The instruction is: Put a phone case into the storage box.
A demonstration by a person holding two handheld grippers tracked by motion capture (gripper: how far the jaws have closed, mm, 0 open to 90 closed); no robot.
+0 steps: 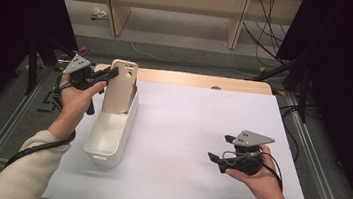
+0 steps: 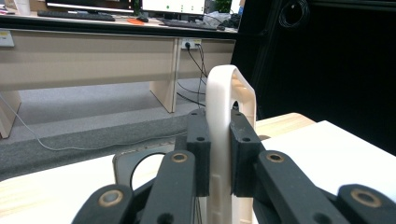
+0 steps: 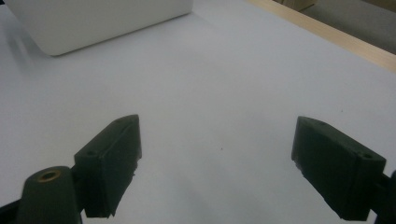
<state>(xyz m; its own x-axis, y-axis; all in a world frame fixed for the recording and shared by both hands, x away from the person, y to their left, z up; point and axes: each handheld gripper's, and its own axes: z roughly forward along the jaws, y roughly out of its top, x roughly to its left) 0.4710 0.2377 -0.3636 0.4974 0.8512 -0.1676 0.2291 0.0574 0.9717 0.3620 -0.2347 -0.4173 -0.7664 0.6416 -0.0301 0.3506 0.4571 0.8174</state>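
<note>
A beige phone case [image 1: 121,87] stands upright in the far end of a long white bin [image 1: 110,133] on the left of the white sheet. My left gripper [image 1: 112,74] is shut on the case's upper left edge. In the left gripper view both black pads [image 2: 243,156] press on the case [image 2: 227,100], seen edge-on between them. My right gripper [image 1: 219,150] rests low over the sheet at the right, held in a hand, pointing left. Its jaws stand wide apart in the right gripper view, my right gripper [image 3: 216,168] open over bare white sheet.
The white sheet [image 1: 191,131] covers a wooden table whose far edge [image 1: 207,81] shows. Black stands and cables flank both sides. The white bin's corner [image 3: 93,23] lies ahead of the right gripper. Desks and cables fill the floor beyond the table.
</note>
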